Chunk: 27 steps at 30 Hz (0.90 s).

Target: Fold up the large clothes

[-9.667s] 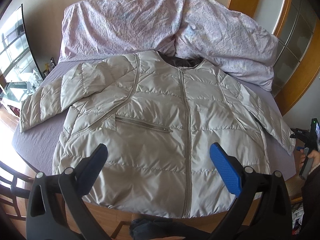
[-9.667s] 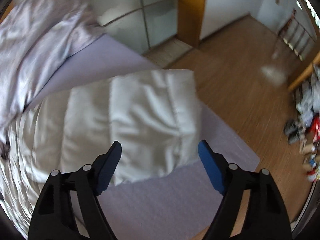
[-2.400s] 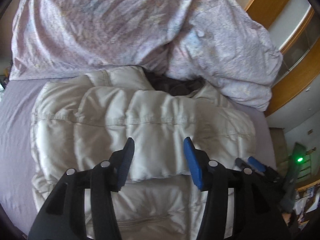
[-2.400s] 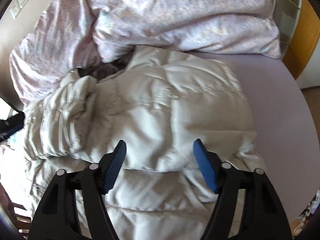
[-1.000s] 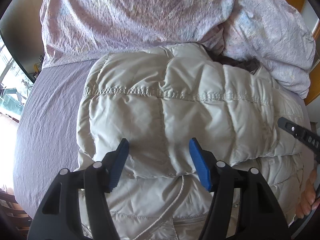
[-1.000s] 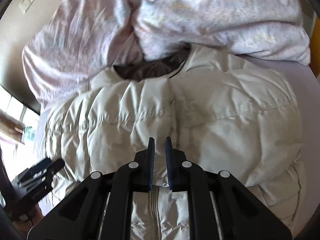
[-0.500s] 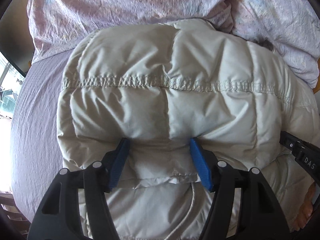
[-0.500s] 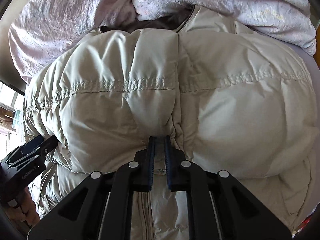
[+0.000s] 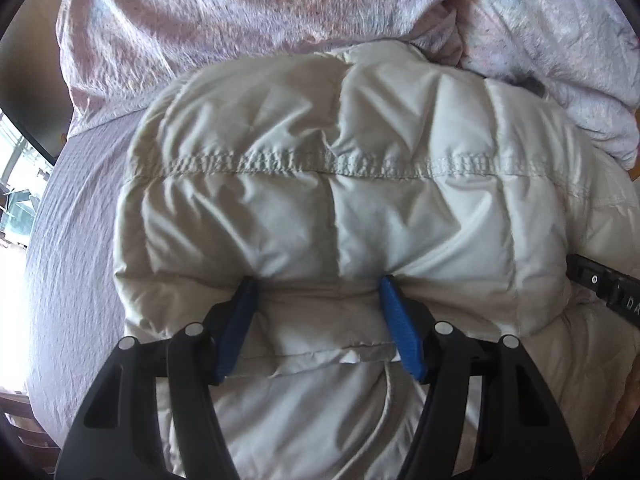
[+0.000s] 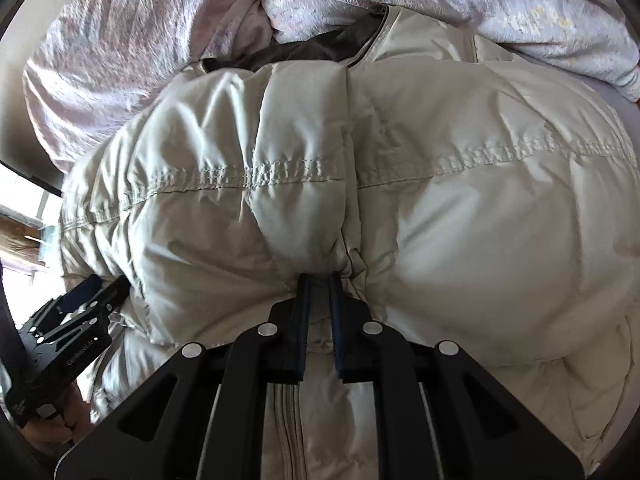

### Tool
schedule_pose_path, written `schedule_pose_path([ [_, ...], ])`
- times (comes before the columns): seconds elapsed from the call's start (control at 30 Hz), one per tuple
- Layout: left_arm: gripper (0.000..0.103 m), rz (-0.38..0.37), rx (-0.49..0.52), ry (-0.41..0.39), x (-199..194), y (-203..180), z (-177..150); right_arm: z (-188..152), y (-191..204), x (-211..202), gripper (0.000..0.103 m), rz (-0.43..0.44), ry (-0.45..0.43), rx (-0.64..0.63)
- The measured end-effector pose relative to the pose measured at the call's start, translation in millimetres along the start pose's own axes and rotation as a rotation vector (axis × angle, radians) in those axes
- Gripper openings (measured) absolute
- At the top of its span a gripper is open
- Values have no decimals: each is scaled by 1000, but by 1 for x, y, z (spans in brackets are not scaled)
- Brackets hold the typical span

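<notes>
A pale beige puffer jacket (image 9: 328, 200) lies on the bed with both sleeves folded across its front; it fills the right wrist view (image 10: 460, 200) too. My left gripper (image 9: 318, 284) is open, its blue fingertips pressed against the lower edge of the folded sleeve layer. My right gripper (image 10: 319, 280) is nearly shut, its fingers pushed into the fabric near the jacket's zipper (image 10: 290, 412); whether fabric is pinched between them is hidden. Each gripper shows at the edge of the other's view: the right (image 9: 604, 288), the left (image 10: 68, 332).
A crumpled lilac duvet (image 9: 248, 12) is heaped behind the jacket's collar. The purple bed sheet (image 9: 68, 240) is bare to the left, with a window beyond it at the far left.
Both grippers have moved closer and down onto the folded sleeves. The right gripper stayed shut; the left stayed open.
</notes>
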<state>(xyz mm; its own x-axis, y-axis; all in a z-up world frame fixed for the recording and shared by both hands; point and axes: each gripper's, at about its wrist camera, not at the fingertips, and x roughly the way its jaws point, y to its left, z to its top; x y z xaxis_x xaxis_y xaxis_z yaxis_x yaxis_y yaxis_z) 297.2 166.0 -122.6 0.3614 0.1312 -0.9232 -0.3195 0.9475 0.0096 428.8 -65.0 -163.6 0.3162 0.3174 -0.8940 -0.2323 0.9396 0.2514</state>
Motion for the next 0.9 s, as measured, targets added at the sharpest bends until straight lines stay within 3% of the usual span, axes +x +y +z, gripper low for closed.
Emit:
schedule_pose_path([
  [0.07, 64, -7, 3, -19, -11, 1, -7, -3, -7, -11, 15, 28, 5, 5],
  [0.1, 64, -8, 5, -25, -15, 2, -10, -5, -10, -15, 28, 37, 9, 8],
  [0.13, 64, -11, 7, -31, -20, 4, -13, -8, -14, -22, 57, 21, 15, 10],
  [0.17, 64, -14, 8, -36, -24, 5, -15, -12, -17, -28, 65, 7, 10, 6],
  [0.33, 72, -10, 4, -76, -54, 28, -34, -36, -43, -59, 66, -9, -13, -26],
  [0.6, 74, 17, -55, -64, -76, 76, -91, -92, -144, -95, 66, -45, 21, 96],
  [0.73, 74, -15, -88, -24, -76, 99, -124, -122, -193, -103, 65, -48, 55, 175],
  [0.83, 74, -50, -126, 7, -74, 113, -144, -141, -219, -106, 65, -1, 77, 223],
  [0.9, 74, -73, -154, 18, -73, 120, -154, -149, -230, -113, 65, -25, 66, 240],
])
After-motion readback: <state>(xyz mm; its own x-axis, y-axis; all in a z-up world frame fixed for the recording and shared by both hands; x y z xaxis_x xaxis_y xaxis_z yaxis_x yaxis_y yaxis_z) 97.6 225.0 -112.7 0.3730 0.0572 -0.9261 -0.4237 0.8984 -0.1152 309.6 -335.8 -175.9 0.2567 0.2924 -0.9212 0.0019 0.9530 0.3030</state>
